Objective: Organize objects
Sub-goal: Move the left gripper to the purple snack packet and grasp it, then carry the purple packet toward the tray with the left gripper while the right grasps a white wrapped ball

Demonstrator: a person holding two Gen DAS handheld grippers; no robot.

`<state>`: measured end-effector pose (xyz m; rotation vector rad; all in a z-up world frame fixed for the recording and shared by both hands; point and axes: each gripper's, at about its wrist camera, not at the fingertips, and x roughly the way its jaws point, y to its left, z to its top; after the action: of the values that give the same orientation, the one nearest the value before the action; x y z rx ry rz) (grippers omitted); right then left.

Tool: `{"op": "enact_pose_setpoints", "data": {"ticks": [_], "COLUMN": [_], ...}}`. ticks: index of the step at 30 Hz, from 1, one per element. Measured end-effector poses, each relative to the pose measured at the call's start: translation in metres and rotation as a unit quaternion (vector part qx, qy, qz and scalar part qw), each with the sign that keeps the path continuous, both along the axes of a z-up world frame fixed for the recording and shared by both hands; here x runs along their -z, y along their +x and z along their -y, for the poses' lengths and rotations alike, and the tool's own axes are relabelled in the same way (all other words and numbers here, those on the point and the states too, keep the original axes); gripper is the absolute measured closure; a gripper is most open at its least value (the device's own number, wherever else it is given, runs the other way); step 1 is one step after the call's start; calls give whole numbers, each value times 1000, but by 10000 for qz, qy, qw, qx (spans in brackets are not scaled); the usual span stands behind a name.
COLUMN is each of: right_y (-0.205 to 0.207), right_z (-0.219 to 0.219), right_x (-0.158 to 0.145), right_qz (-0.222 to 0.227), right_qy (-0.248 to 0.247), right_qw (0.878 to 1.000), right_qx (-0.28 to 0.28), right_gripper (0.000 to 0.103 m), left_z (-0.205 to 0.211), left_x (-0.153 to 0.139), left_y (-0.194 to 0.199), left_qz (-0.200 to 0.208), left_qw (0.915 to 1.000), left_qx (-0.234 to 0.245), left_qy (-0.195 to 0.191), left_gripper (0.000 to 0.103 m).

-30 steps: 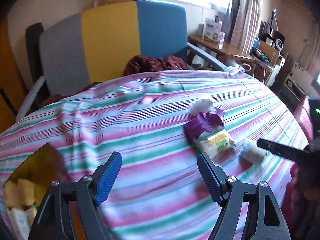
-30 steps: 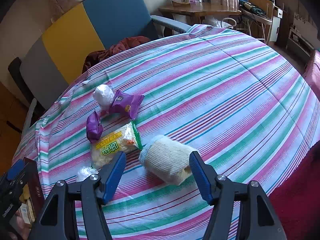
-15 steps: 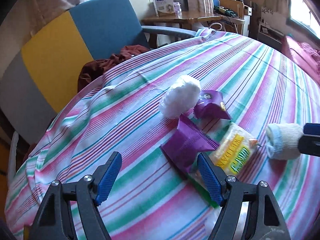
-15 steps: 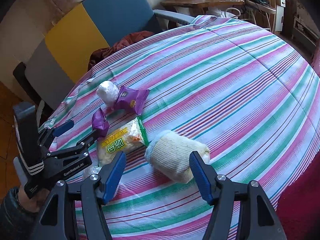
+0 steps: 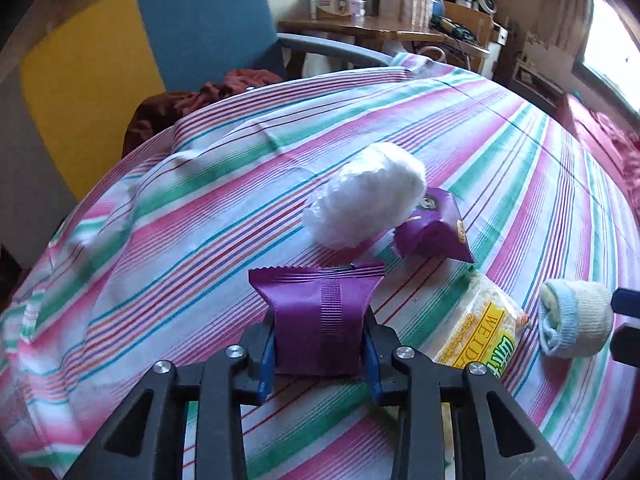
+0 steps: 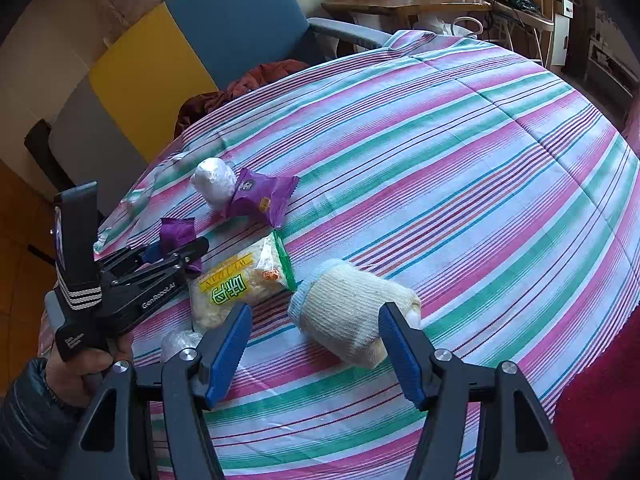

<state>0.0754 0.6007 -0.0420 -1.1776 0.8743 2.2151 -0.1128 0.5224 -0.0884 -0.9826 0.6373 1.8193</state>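
Left wrist — claw (image 5: 319,354) grips purple packet (image 5: 320,312).

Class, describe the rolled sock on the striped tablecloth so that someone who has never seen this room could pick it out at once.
Start at the striped tablecloth and find the cluster of small items near its edge. The rolled sock lies right of the yellow-labelled snack bag, between the open right gripper fingers. It is the only knitted thing: cream, with a pale blue cuff.

Right gripper (image 6: 314,346) jaws apart, hovering over rolled cream sock (image 6: 352,312) on striped tablecloth (image 6: 460,168). Left gripper (image 6: 176,250) (hand-held, dark sleeve) pinches small purple packet (image 6: 178,232). Yellow-label snack bag (image 6: 240,280) between them; white wad (image 6: 214,180) touches second purple packet (image 6: 262,198).
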Motion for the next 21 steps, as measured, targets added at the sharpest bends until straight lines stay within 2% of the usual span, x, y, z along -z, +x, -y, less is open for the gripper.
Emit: {"op": "enact_pose_setpoints", "data": {"ticks": [5, 10, 15, 21], "right_y": [-2, -21, -65, -133], "right_z": [4, 13, 12, -3], "right_x": [-1, -16, -32, -17], "right_qz": [35, 35, -84, 48], "right_qy": [64, 167, 495, 597], "right_qw": [9999, 9987, 9946, 9933], "right_qx": [-72, -473, -907, -990], "right_gripper": [36, 36, 36, 36], "left_z": [33, 75, 117, 164], "left_x": [-15, -35, -63, -89], "left_y": [-6, -7, 3, 11], "left_qz": [171, 344, 255, 354], "left_qw": [9986, 9947, 9923, 9869], "left_qx": [-479, -940, -1138, -1408], "left_qy": [145, 221, 424, 707], "left_gripper": [68, 68, 68, 68]}}
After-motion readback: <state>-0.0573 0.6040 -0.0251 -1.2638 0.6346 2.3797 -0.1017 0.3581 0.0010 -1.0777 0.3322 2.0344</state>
